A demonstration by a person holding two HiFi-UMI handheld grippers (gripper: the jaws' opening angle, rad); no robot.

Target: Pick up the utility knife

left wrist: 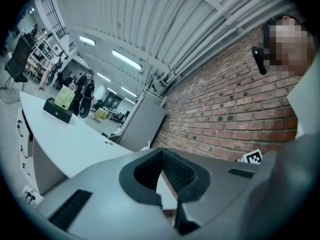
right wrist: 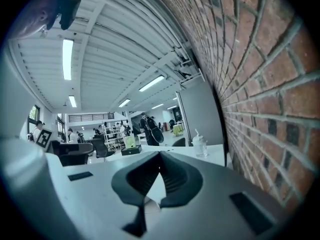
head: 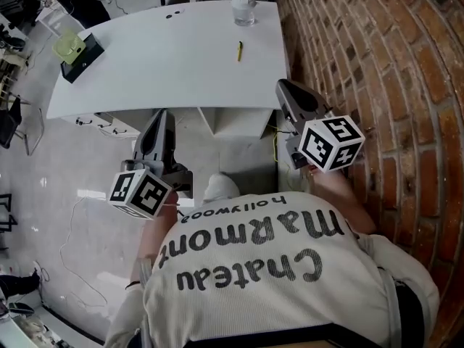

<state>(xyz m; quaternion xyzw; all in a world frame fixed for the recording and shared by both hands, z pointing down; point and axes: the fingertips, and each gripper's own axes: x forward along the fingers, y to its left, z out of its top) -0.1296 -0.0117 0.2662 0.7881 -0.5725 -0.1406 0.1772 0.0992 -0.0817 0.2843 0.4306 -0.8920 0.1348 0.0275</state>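
The utility knife [head: 239,50], slim and yellow, lies on the white table [head: 167,71] towards its far right side. Both grippers are held in the air short of the table's near edge and point at it. My left gripper [head: 161,116] is shut and empty, well to the left of the knife and nearer to me. My right gripper [head: 285,87] is shut with nothing in it, close to the brick wall and a little right of the knife. In the left gripper view [left wrist: 161,156] and the right gripper view [right wrist: 160,156] the jaws meet; the knife does not show there.
A clear cup with a straw [head: 244,9] stands at the table's far right, beyond the knife. A black box with a yellow-green item [head: 76,53] sits at the left end. A brick wall [head: 377,85] runs along the right. Cables lie on the floor [head: 80,223].
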